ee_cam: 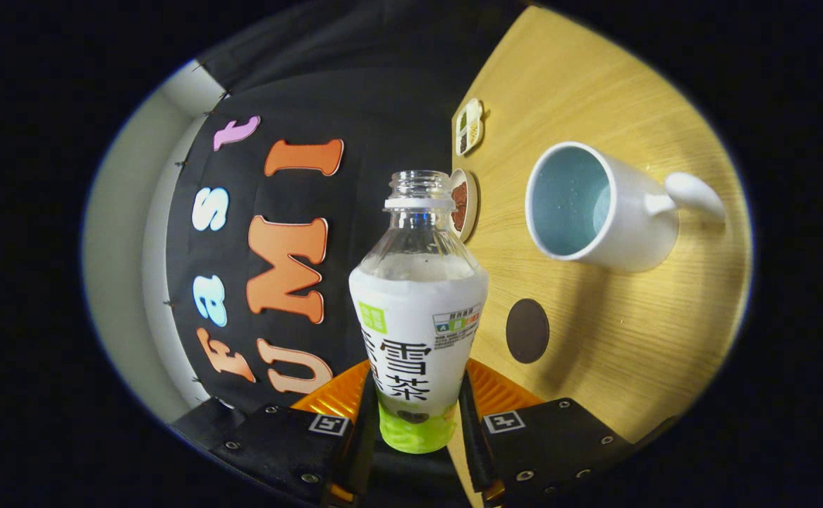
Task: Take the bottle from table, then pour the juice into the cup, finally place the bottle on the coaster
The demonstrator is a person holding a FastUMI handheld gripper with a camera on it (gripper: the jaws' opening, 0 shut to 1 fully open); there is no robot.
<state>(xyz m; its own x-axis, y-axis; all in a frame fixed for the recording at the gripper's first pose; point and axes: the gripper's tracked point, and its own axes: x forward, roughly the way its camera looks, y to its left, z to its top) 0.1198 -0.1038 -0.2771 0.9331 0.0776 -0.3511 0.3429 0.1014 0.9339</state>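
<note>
Your gripper (417, 416) hides the bottle's (417, 331) base: both fingers press its sides, and the bottom sits behind them. The bottle's neck covers the near edge of the round dish (465, 204) beside it. Beyond that dish, the small tray's (469, 125) contents are too small to tell. You cannot see whether the cup (598, 208) holds any liquid.

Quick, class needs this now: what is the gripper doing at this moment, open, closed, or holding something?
Gripper: closed on the uncapped bottle, one finger on each side of its lower body, the view rolled sideways, the white cup beyond.
</note>
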